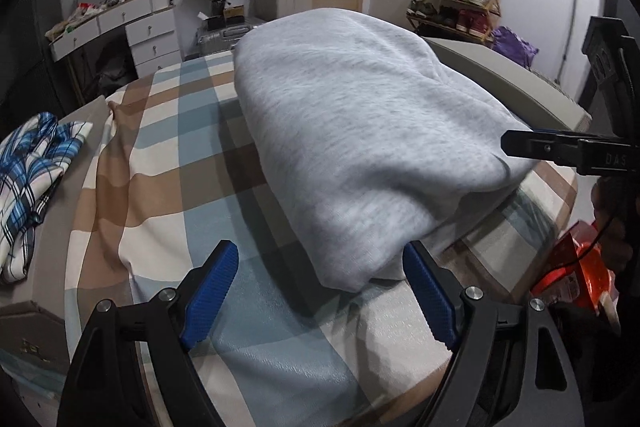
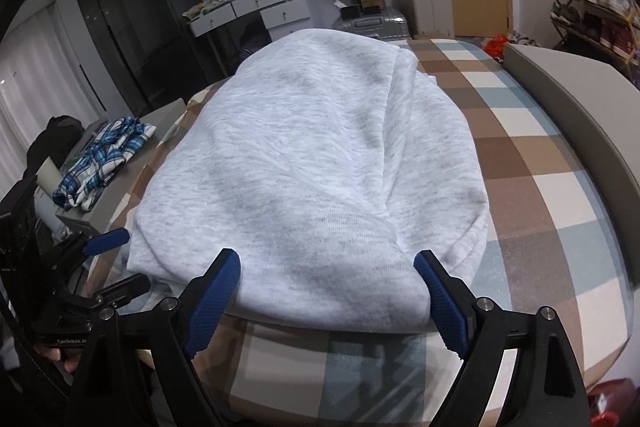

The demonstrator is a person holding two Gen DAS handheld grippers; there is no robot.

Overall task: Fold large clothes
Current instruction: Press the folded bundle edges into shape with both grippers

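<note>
A light grey sweatshirt [image 1: 360,131] lies folded into a thick bundle on the checked bed sheet [image 1: 168,155]. My left gripper [image 1: 320,267] is open at the bundle's near left corner, which reaches in beside the right finger without being pinched. One black finger [image 1: 532,147] of the other gripper pokes in from the right over the bundle's edge. In the right wrist view my right gripper [image 2: 326,263] stands open and wide at the near hem of the sweatshirt [image 2: 312,155]; the pads flank the cloth. The left gripper [image 2: 118,263] shows low on the left, open.
A crumpled blue plaid shirt [image 1: 32,179] [image 2: 104,155] lies on a grey box left of the bed. A grey padded bed end [image 2: 580,107] runs along the right. A red bag [image 1: 576,267] sits below the bed edge. Desk, suitcases and shoe rack line the far wall.
</note>
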